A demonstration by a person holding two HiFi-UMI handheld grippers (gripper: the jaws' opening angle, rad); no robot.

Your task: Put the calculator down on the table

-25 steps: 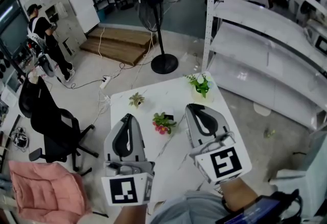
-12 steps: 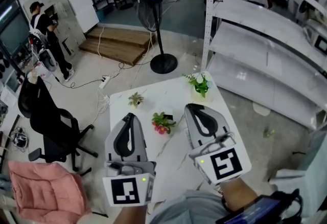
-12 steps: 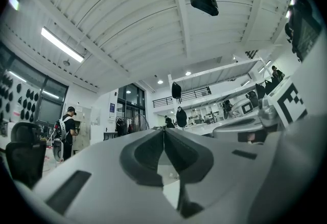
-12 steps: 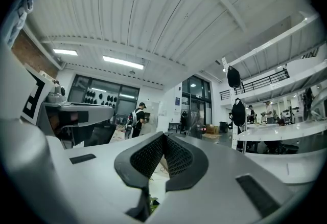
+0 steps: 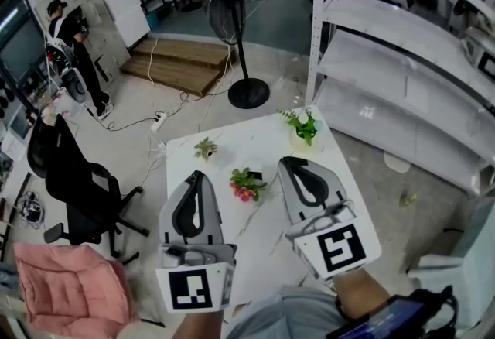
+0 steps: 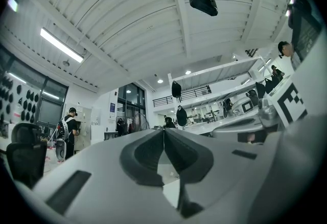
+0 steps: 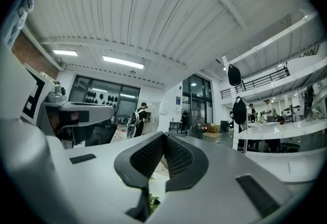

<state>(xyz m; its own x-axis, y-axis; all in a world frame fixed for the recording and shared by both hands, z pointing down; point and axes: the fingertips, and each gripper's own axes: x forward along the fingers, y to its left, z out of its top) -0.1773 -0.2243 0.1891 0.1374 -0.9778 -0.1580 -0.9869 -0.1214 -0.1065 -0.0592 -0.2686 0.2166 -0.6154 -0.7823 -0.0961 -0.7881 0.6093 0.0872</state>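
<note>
A small dark flat thing (image 5: pixel 256 176) lies on the white square worktop (image 5: pixel 267 140), just beside the far right of a little plant with pink flowers (image 5: pixel 245 185). It is too small to tell whether it is the calculator. Neither tool touches it.

The left tool (image 5: pixel 194 175), grey with a black-and-white marker cube at its near end, is held over the near left part of the worktop. It is clenched, its dark padded jaws meeting tip to tip in the left gripper view. The right tool (image 5: pixel 288 162) hangs over the near right part, beside the pink-flowered plant, and it is clenched the same way with its ribbed jaws together.

At the far right corner of the worktop stands a leafy green plant in a pale pot (image 5: pixel 303 128), and at the far left a small pale-green plant (image 5: pixel 206 149).

Beyond the worktop a black pedestal fan (image 5: pixel 248 93) stands on the floor, with white metal shelving (image 5: pixel 387 59) to the right. To the left are a black office chair (image 5: pixel 73 183), a pink cushion (image 5: pixel 69 291) and, farther off, a person in dark clothes (image 5: pixel 73 59)
</note>
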